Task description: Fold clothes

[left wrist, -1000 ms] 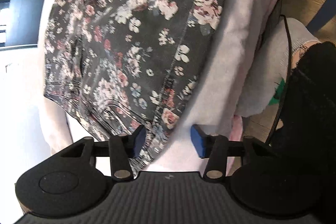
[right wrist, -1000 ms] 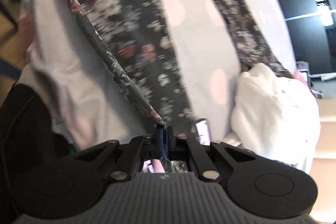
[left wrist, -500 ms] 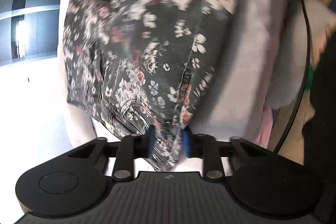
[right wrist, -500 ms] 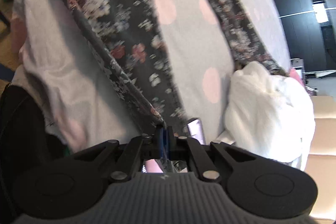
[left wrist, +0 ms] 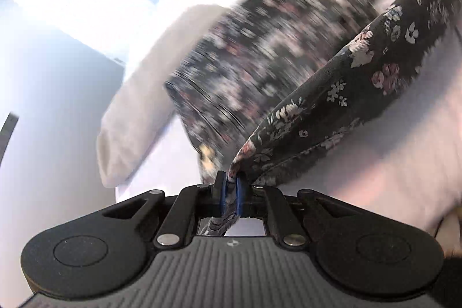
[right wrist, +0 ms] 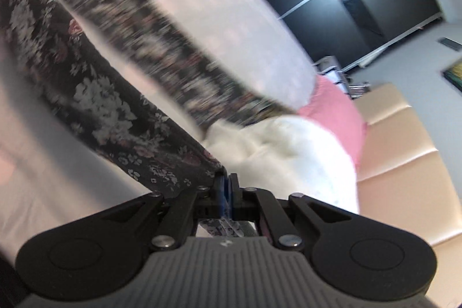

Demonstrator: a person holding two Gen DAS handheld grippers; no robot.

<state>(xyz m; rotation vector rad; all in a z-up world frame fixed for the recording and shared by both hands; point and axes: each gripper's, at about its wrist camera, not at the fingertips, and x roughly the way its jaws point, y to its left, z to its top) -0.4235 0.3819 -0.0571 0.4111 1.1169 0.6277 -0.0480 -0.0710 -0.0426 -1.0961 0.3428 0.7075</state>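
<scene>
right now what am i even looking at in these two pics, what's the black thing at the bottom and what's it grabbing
The black thing is a hand-held tool with a two-finger claw; a person carries one in each hand, and there is no robot arm. Each picture comes from a wide-angle camera on one tool, looking forward along its fingers.

In the left wrist view, the left claw is closing, its blue pads pinching an edge of a dark floral garment. In the right wrist view, the right claw is shut on another edge of the same floral garment.

The garment stretches away over a pale sheet with pink dots. A fluffy white item, something pink and beige cushions lie beyond. Much of it is blurred.
</scene>
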